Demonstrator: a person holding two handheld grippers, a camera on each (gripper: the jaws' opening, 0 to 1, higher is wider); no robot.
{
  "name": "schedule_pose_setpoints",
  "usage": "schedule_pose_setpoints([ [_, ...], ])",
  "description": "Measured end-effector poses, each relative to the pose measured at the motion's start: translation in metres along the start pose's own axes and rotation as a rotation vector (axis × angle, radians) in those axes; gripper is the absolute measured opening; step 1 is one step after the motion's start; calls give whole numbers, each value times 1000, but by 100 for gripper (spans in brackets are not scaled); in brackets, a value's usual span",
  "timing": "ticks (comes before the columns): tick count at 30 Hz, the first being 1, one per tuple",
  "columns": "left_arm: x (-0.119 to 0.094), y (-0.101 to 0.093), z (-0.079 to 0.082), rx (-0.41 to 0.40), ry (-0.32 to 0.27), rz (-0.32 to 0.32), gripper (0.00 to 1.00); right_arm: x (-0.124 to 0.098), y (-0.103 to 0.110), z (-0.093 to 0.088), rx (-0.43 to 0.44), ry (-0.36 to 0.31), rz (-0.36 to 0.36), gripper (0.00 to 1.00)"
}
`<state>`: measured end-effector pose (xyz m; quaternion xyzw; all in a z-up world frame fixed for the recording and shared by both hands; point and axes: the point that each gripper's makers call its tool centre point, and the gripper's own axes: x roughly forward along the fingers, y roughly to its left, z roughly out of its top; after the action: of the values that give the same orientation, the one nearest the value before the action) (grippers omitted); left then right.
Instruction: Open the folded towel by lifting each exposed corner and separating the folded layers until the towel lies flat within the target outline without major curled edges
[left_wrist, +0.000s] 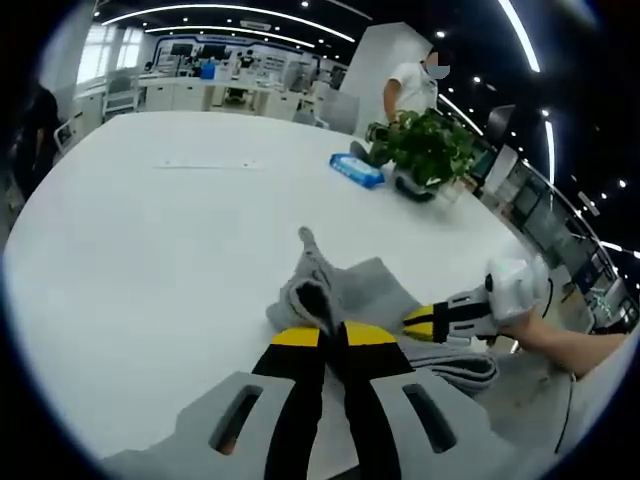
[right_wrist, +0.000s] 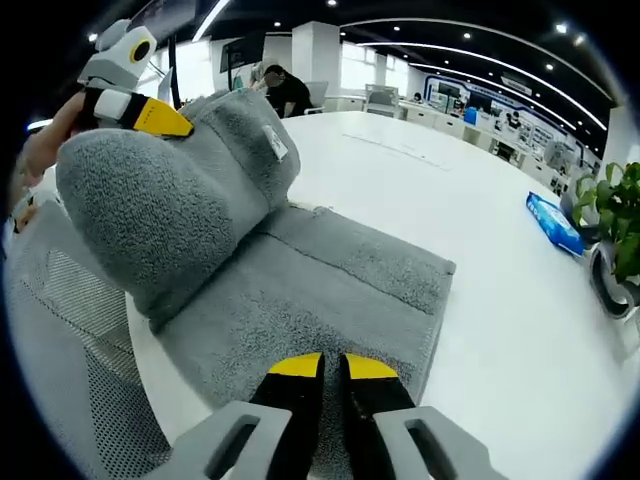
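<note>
A grey towel (left_wrist: 375, 290) lies on the white table (left_wrist: 150, 250), partly folded. My left gripper (left_wrist: 335, 335) is shut on a raised fold of it, which bunches up just past the yellow tips. In the right gripper view that same left gripper (right_wrist: 135, 110) holds a thick layer of the towel (right_wrist: 190, 200) up and over at the upper left, while the rest lies flat. My right gripper (right_wrist: 332, 367) is shut on the near edge of the flat part. It shows from the side in the left gripper view as the right gripper (left_wrist: 425, 320), held by a person's hand.
A potted plant (left_wrist: 430, 150) and a blue packet (left_wrist: 357, 170) stand at the table's far side, with a person behind them. A thin white strip (left_wrist: 210, 163) lies further left. A grey mesh chair (right_wrist: 60, 300) sits close at the table's near edge. Open tabletop stretches beyond the towel.
</note>
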<state>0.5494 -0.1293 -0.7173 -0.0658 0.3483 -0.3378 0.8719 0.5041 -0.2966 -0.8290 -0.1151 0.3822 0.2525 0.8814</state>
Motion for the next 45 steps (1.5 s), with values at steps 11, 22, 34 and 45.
schedule_pose_setpoints([
  [11, -5, 13, -10, -2, 18, 37, 5, -15, -24, -17, 54, 26, -49, 4],
  [22, -2, 22, -25, -10, 40, 63, 5, -20, -31, -24, 57, 43, -89, 4],
  [34, 1, 50, -44, -44, 78, 119, 5, -20, -32, -24, 63, 38, -92, 4],
  [45, 19, 75, -71, -48, 168, 173, 6, -20, -32, -23, 61, 39, -93, 4],
])
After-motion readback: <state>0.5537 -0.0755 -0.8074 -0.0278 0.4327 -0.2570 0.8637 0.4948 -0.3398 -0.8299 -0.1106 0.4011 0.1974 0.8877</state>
